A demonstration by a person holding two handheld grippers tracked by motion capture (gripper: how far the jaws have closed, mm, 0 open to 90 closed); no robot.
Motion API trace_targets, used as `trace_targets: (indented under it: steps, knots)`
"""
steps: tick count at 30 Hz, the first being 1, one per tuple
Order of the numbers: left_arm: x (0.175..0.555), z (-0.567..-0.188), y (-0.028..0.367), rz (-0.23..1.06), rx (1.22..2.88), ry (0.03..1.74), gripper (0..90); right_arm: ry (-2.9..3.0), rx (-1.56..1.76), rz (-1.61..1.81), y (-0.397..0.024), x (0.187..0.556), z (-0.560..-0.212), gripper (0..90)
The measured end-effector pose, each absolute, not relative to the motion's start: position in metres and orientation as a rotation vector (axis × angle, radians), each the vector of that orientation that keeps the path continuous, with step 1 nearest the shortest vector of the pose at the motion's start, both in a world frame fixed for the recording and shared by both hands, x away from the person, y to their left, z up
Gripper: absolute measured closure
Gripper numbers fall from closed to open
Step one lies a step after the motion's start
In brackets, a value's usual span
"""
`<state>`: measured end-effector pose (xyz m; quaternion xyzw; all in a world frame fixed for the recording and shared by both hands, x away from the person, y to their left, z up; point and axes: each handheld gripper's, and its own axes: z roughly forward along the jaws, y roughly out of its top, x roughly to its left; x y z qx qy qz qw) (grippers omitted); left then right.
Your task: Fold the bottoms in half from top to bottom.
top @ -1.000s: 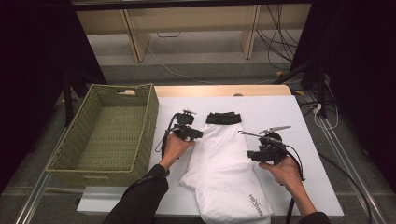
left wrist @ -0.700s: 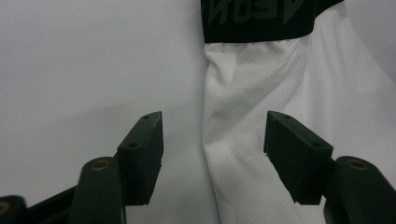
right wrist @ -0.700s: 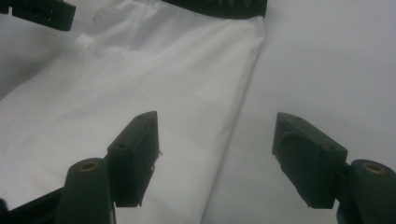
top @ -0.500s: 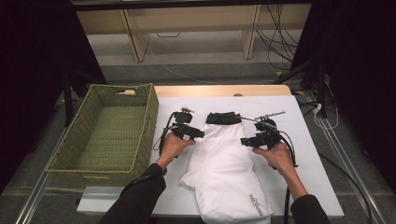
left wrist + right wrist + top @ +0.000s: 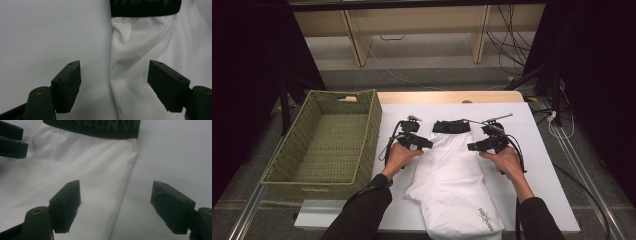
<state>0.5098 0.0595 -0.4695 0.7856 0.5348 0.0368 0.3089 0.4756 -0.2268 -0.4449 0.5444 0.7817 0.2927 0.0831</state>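
In the left gripper view, the two black jaws stand wide apart at the bottom of the frame and have just been opening. The left edge of the white garment [image 5: 140,65] lies between them, but the pads do not press on it; one jaw is over the bare white table top [image 5: 50,37], the other over the cloth. In the right gripper view the jaws are also spread wide. The right edge of the garment runs between them, and again nothing is pinched. The black waistband [image 5: 100,128] crosses the top of that frame.

In the high view, the garment lies in the lower middle of the frame, with its hem and a small printed logo nearest to the bottom edge. Both forearms in dark sleeves come up from the bottom. The left hand [image 5: 399,155] holds the left gripper [image 5: 428,144] at the left edge of the cloth, pointing toward the middle. The right hand [image 5: 506,161] holds the right gripper [image 5: 471,147] at the right edge, pointing inward too. The waistband lies just beyond and between them. In the left of the frame, the woven green basket [image 5: 287,150] stands beside the table top.
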Motion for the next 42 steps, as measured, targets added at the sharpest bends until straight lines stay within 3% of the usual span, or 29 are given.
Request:
trace_targets:
  steps: [9, 15, 19, 22, 23, 42]
  knots:
    - [0.516, -0.474, 0.051, 0.096, 2.090, 1.414, 27.7, 2.335, 1.628, 0.884, -0.228, 0.478, -0.443, 25.6]
    - [0.517, -0.473, 0.042, 0.098, 2.099, 1.390, 36.3, 2.329, 1.631, 0.885, -0.231, 0.476, -0.442, 26.4]
    - [0.515, -0.473, 0.037, 0.078, 2.115, 1.363, 59.1, 2.334, 1.634, 0.889, -0.232, 0.477, -0.442, 27.0]
    - [0.511, -0.472, 0.034, 0.100, 2.145, 1.325, 83.4, 2.336, 1.642, 0.894, -0.232, 0.477, -0.443, 27.7]
    - [0.510, -0.471, 0.034, 0.091, 2.144, 1.318, 85.9, 2.337, 1.642, 0.887, -0.231, 0.477, -0.443, 28.0]
    - [0.511, -0.467, 0.044, 0.069, 2.127, 1.323, 87.3, 2.346, 1.805, 0.745, -0.212, 0.515, -0.459, 46.4]
